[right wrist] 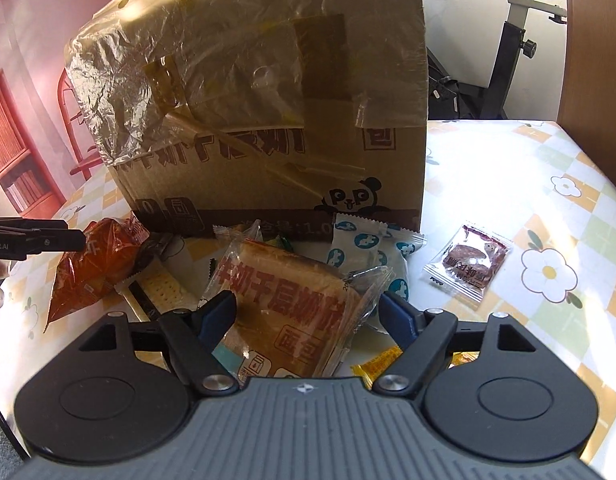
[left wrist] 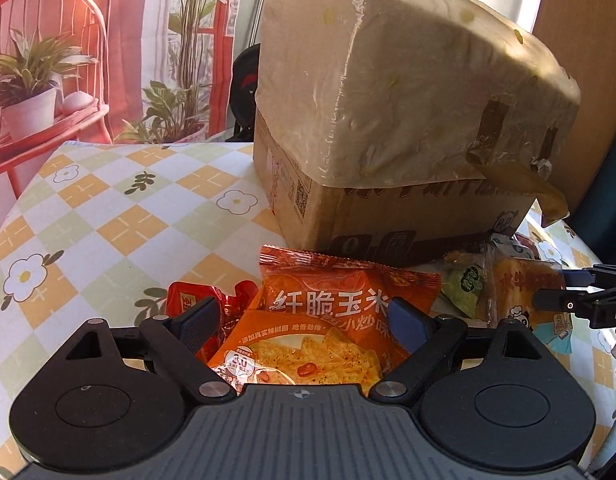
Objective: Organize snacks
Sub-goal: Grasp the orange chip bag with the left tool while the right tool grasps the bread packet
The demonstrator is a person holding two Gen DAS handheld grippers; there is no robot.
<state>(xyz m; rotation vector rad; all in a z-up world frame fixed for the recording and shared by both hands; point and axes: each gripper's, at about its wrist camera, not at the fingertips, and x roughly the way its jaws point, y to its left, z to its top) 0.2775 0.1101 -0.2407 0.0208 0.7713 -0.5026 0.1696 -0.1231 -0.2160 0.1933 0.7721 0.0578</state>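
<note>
The left claw [left wrist: 303, 316] stands with its fingers apart, bracketing the orange corn-chip bag [left wrist: 332, 320] that lies on the surface [left wrist: 107, 216] just in front of the cardboard box [left wrist: 388, 120]. Whether the pads touch the film cannot be told. The right claw [right wrist: 308, 312] is likewise spread, straddling the wrapped bread slice [right wrist: 291, 304] in the pile at the foot of the same box.

Handling, as judged from appearance:

- Chip bag — air-filled foil, light, slick, contents brittle. Take hold across the middle with gentle closure; a hard squeeze may crush the chips or burst the seal.
- Bread slice — soft and compressible inside loose clear film. Grip across the slice's width, lightly, or pinch the crimped end of the wrapper to avoid denting it.
- Blue-and-white packets [right wrist: 372, 252] behind the bread — small, likely light; the sealed edges offer a flat hold.
- Small dark sachet [right wrist: 468, 264] — lies flat and alone on the surface to the right, well apart from the pile. Thin and flat, so probably hard to get under; approach an edge.

The red packet [left wrist: 187, 300] lies beside the left finger and could be snagged on closing.
</note>
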